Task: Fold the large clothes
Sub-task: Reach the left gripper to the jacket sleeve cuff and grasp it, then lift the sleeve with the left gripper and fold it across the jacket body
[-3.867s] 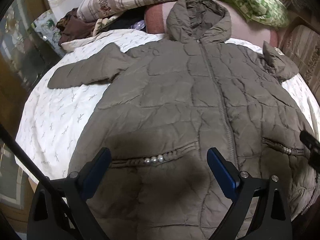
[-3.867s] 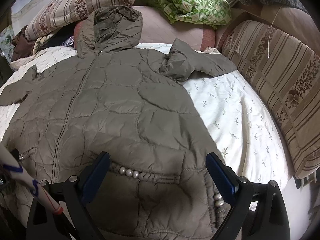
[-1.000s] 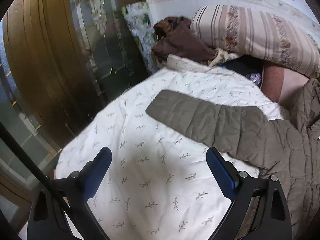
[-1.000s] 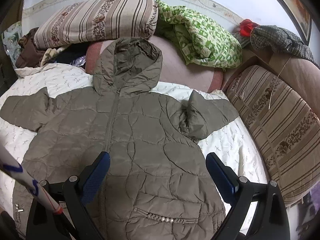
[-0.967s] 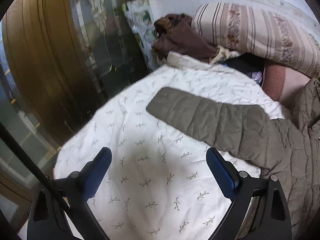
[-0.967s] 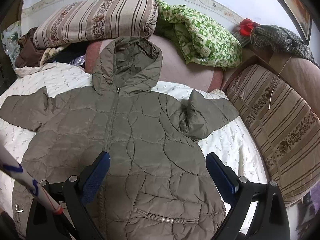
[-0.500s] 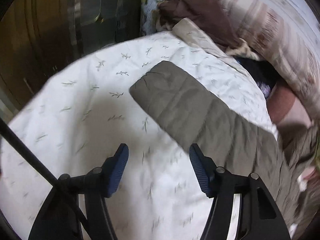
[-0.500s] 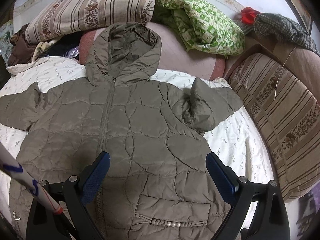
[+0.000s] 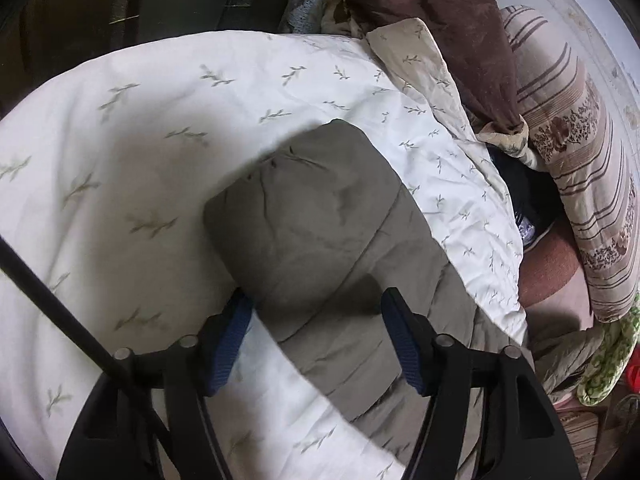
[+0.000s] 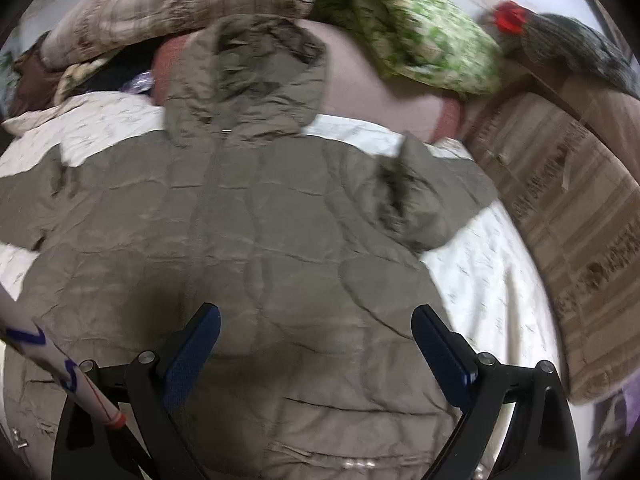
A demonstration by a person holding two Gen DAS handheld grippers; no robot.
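Blue-padded, the left gripper straddles the jacket's sleeve, jaws just reopening slightly, not visibly pinching it. The right gripper hangs spread wide, grasping nothing, above the olive quilted jacket spread flat on the white bedsheet; striped pillows lie beyond.

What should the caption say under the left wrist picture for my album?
The left claw straddles the olive coat sleeve, spread on a white leaf-print sheet.

- Jacket lies flat on the bedsheet, hood toward the pillows.
- Sleeve stretches out between the left gripper's fingers.
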